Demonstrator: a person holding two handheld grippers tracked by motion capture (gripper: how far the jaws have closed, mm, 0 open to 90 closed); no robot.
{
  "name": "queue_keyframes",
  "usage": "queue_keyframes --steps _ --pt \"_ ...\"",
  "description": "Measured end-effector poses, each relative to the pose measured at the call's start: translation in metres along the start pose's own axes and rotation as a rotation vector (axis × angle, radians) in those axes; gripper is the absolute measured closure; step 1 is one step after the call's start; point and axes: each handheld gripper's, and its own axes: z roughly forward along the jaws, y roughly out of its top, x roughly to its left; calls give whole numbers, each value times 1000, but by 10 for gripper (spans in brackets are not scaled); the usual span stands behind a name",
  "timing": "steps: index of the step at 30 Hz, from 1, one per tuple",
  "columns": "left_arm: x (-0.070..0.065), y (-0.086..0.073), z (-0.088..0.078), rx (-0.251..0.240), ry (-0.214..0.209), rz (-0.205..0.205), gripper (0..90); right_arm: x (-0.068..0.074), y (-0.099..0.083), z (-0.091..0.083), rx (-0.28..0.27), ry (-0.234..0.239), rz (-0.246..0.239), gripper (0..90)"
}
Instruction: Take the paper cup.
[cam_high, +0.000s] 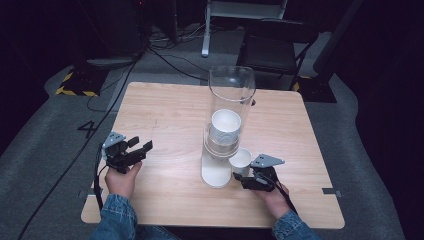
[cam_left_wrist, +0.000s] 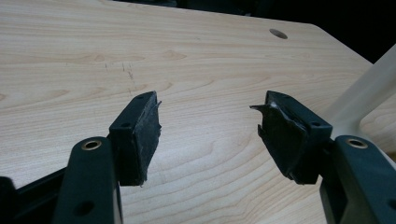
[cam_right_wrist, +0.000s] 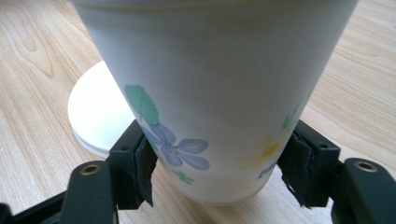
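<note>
A white paper cup (cam_high: 241, 159) printed with blue and yellow flowers (cam_right_wrist: 210, 93) stands on the wooden table (cam_high: 170, 115), just right of the dispenser's round white base (cam_high: 215, 176). My right gripper (cam_high: 240, 175) is shut on the cup's lower part, one pad against each side (cam_right_wrist: 217, 158). The dispenser is a tall clear tube (cam_high: 231, 90) holding a stack of white cups (cam_high: 225, 127). My left gripper (cam_high: 142, 145) hovers over bare wood near the left edge, open with nothing between its pads (cam_left_wrist: 208, 126).
A black chair (cam_high: 275, 45) and floor cables (cam_high: 165, 55) lie beyond the far edge. A small hole (cam_left_wrist: 278, 33) sits near the table's far side. The dispenser's pale edge (cam_left_wrist: 369, 88) shows at the right of the left gripper view.
</note>
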Motion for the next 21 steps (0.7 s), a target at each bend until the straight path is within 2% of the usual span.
queue_keyframes --steps 7,11,12,13,18,21 --pt "0 0 0 4 2 3 377 -10 3 -11 -32 -17 10 344" --pt "-1 -1 -2 16 9 11 376 -21 10 -17 -85 -30 69 345" --pt "-1 -1 -2 16 9 11 376 -21 10 -17 -85 -30 69 345" --pt "-2 -2 -3 21 9 11 375 -25 14 -17 -111 -29 95 345" --pt "-4 -3 -5 35 18 21 372 -31 21 -18 -139 -69 74 344" --pt "-7 -4 -7 46 33 45 370 -40 25 -18 -155 -90 105 345"
